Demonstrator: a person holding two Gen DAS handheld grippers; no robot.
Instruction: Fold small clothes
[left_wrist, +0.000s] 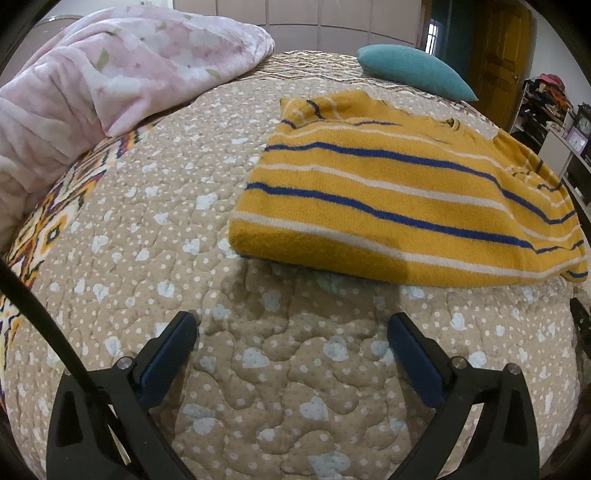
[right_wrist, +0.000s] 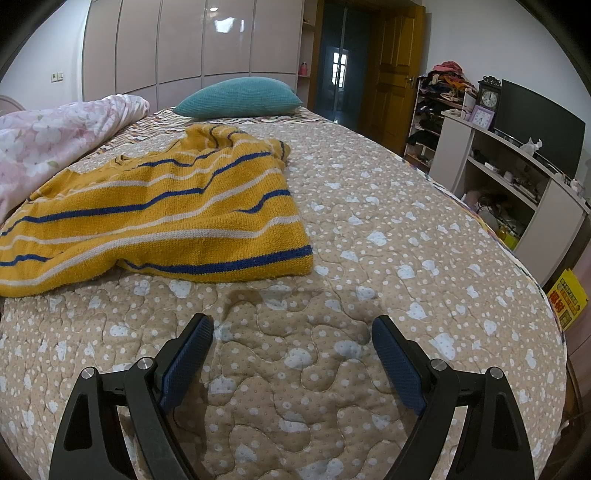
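The bed (right_wrist: 369, 221), covered by a tan quilted spread with pale blue hearts and white dots, carries everything here. A pink floral fleece blanket (left_wrist: 110, 81) is heaped along the bed's left edge, and a teal knitted cushion (right_wrist: 236, 98) lies at the far end near the headboard side.

The mustard-yellow knitted sweater with blue and white stripes (left_wrist: 399, 195) lies in the middle of the bed, towards the near edge, mostly flat with one sleeve rumpled at its far side. It looks soft, limp and light, with a fuzzy knit that should grip well and not slide; it will sag and stretch if lifted by one point, so a hold on two corners at once seems best. The thick ribbed hem (right_wrist: 221, 264) facing the grippers is the firmest place to pinch; its right corner already curls up a little off the spread.

Open quilt lies to the right of the sweater and in front of it, giving fair room for folding; on the left the blanket sits close and could get in the way.

The left gripper (left_wrist: 291, 326) and right gripper (right_wrist: 291, 328) both hover over bare quilt just short of the hem, fingers spread wide and holding nothing.
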